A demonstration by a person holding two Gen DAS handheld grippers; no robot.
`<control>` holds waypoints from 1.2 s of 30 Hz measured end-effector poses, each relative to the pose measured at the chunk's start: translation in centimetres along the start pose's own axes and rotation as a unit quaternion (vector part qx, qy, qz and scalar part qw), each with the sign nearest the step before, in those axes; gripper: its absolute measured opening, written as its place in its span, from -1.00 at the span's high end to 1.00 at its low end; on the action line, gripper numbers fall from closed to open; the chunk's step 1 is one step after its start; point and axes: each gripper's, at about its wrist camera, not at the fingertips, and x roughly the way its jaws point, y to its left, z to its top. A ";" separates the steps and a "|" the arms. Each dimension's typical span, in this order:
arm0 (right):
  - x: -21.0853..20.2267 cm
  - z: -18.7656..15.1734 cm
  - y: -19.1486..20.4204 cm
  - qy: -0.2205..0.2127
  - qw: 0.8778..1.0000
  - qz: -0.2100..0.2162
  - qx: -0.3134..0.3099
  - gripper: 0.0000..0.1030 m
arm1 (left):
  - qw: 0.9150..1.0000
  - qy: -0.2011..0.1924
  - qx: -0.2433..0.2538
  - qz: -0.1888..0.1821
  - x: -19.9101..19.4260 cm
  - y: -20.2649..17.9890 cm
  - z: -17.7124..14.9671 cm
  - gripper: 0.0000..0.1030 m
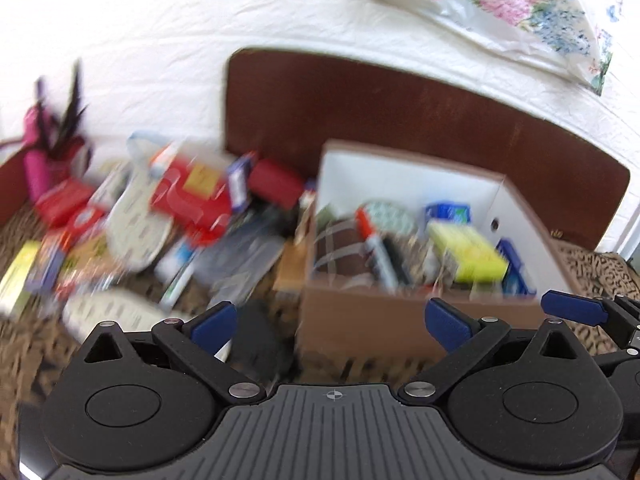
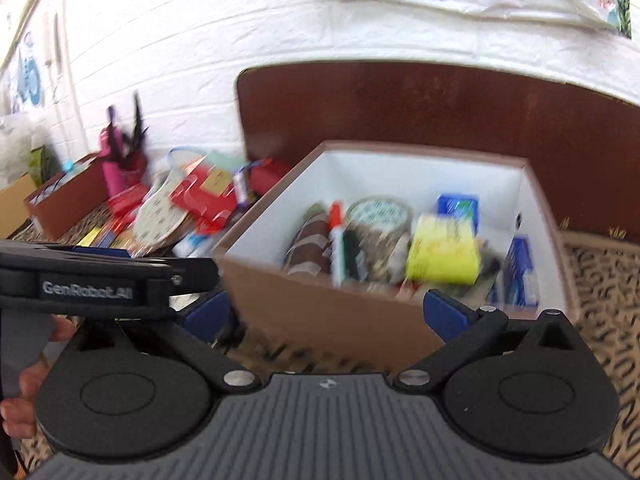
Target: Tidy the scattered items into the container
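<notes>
A brown box [image 1: 360,320] with a white inside holds a yellow pack [image 1: 466,254], a red marker [image 1: 366,228], a round patterned tin [image 1: 386,212] and blue packets. To its left lies a blurred pile of scattered items: a red box [image 1: 192,196], a white patterned piece [image 1: 138,226], tubes and small packs. My left gripper [image 1: 331,322] is open in front of the box with nothing between its pads. My right gripper [image 2: 327,315] is open and empty too, before the box [image 2: 320,312]. The left gripper's body [image 2: 88,280] crosses the right wrist view at the left, with a hand [image 2: 22,380] under it.
A leopard-print cloth [image 1: 592,276] covers the surface. A dark brown board [image 1: 400,120] stands behind the box against a white brick wall. A floral bag [image 1: 500,4] hangs above. A pink bottle [image 1: 34,160] and a second brown box [image 2: 68,200] sit far left. A black object [image 1: 256,340] lies near the left finger.
</notes>
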 end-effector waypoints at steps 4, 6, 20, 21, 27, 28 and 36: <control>-0.4 -2.5 2.2 0.020 0.999 0.029 0.005 -0.99 | 0.999 0.015 -0.013 0.028 -2.1 2.9 -2.8 -1.00; -0.4 -3.4 3.4 0.030 0.999 0.040 0.003 -0.99 | 0.999 0.019 -0.015 0.046 -3.1 4.2 -3.9 -1.00; -2.3 -5.9 9.0 0.061 0.997 0.039 -0.014 -0.99 | 0.997 0.024 -0.012 0.077 -6.8 7.0 -6.8 -1.00; -2.4 -5.9 9.2 0.060 0.997 0.036 -0.016 -0.99 | 0.997 0.024 -0.013 0.078 -6.9 7.0 -6.9 -1.00; -2.6 -5.8 10.9 0.056 0.997 0.025 -0.034 -0.99 | 0.995 0.016 -0.021 0.094 -7.8 8.0 -7.1 -1.00; -2.6 -5.7 11.2 0.055 0.998 0.024 -0.036 -0.99 | 0.995 0.015 -0.023 0.096 -8.0 8.2 -7.1 -1.00; -2.0 -5.6 12.1 0.062 0.997 0.019 -0.038 -0.99 | 0.993 0.018 -0.033 0.112 -8.0 9.3 -6.9 -1.00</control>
